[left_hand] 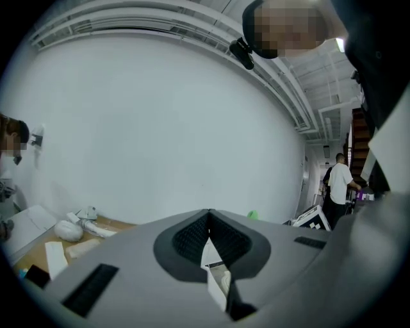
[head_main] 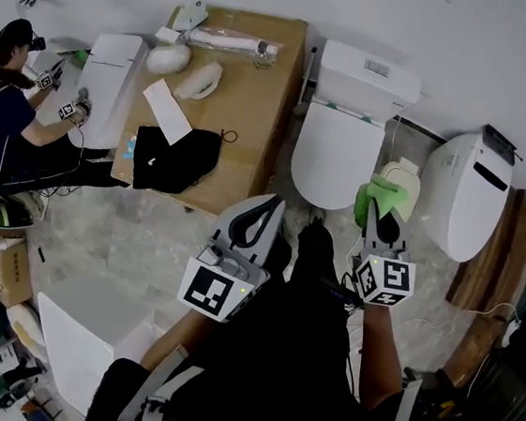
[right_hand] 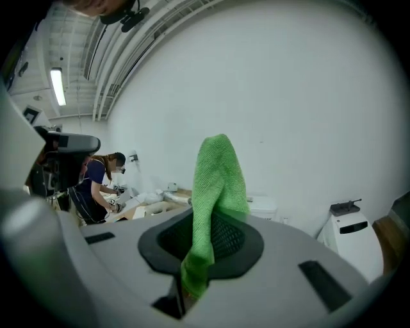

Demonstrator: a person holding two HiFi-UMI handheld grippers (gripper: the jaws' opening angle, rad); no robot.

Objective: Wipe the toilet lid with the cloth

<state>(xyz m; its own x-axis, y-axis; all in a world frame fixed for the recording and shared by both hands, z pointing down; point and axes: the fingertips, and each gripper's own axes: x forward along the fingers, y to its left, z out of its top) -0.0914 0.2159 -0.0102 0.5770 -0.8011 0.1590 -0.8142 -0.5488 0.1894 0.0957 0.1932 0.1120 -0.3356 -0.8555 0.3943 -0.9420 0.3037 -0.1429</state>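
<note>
The white toilet point(head_main: 333, 156) stands ahead of me with its lid down and its tank point(head_main: 368, 75) against the wall. My right gripper point(head_main: 382, 217) hangs by the lid's right front edge, shut on a green cloth point(head_main: 376, 195) that bunches above its tips. In the right gripper view the cloth point(right_hand: 218, 186) rises in a fold from between the closed jaws of the right gripper point(right_hand: 213, 221). My left gripper point(head_main: 264, 216) is held left of the bowl's front, over the floor, shut with nothing in it. Its tips meet in the left gripper view point(left_hand: 208, 213).
A second white toilet point(head_main: 472, 196) stands to the right, close to the first. A wooden table point(head_main: 257, 100) on the left carries a black cloth point(head_main: 174, 159), paper and white parts. A seated person point(head_main: 9, 119) works at the far left. Another person point(left_hand: 337, 182) stands in the background.
</note>
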